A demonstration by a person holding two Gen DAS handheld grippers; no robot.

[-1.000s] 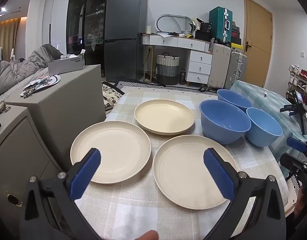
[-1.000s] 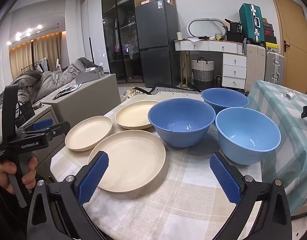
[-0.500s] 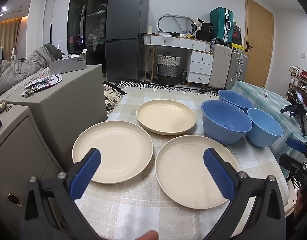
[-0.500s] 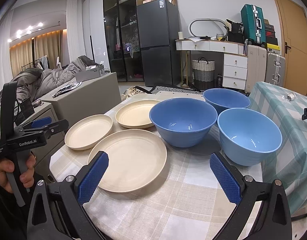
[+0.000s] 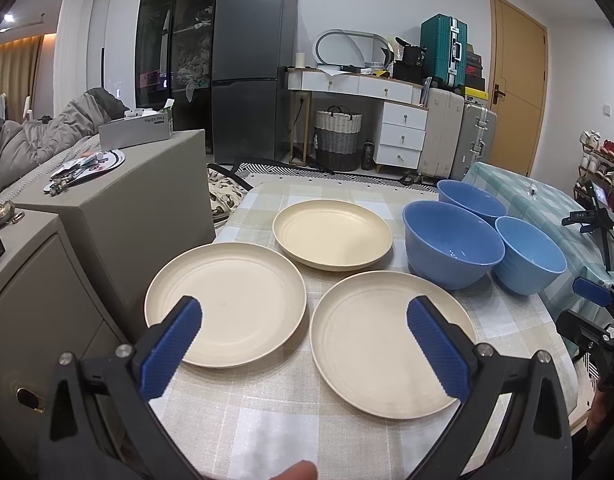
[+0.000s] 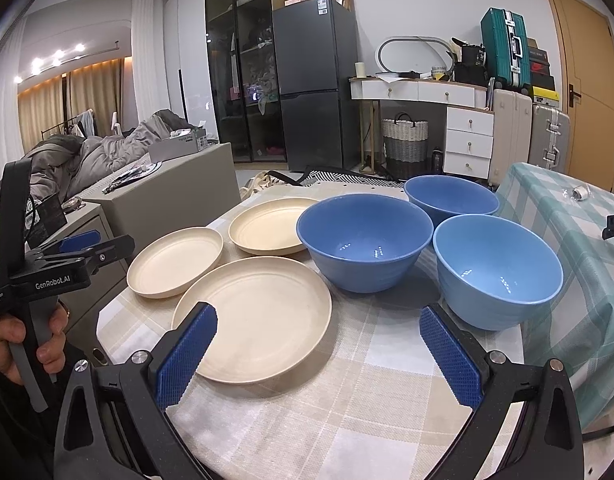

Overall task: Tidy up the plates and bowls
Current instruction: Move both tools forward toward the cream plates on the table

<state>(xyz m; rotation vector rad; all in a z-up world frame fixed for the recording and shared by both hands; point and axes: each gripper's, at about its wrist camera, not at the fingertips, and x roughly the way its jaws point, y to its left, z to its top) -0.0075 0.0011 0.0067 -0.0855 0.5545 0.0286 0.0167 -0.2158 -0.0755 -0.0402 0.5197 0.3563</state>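
Note:
Three cream plates lie flat on the checked tablecloth: a near-left plate (image 5: 227,300), a near-right plate (image 5: 391,340) and a far plate (image 5: 333,234). Three blue bowls stand to their right: a middle bowl (image 5: 453,242), a far bowl (image 5: 471,200) and a right bowl (image 5: 531,254). My left gripper (image 5: 305,342) is open and empty, held above the near edge before the two near plates. My right gripper (image 6: 317,354) is open and empty, near the table's front edge, between the near-right plate (image 6: 253,322) and the right bowl (image 6: 497,270).
A grey cabinet (image 5: 119,204) stands against the table's left side. A second table with a green checked cloth (image 6: 579,240) adjoins on the right. The left gripper with the hand holding it shows in the right wrist view (image 6: 47,272).
The left gripper has drifted slightly back and left, so the plates sit a little further right in its view. The right gripper has barely moved. Both stay open.

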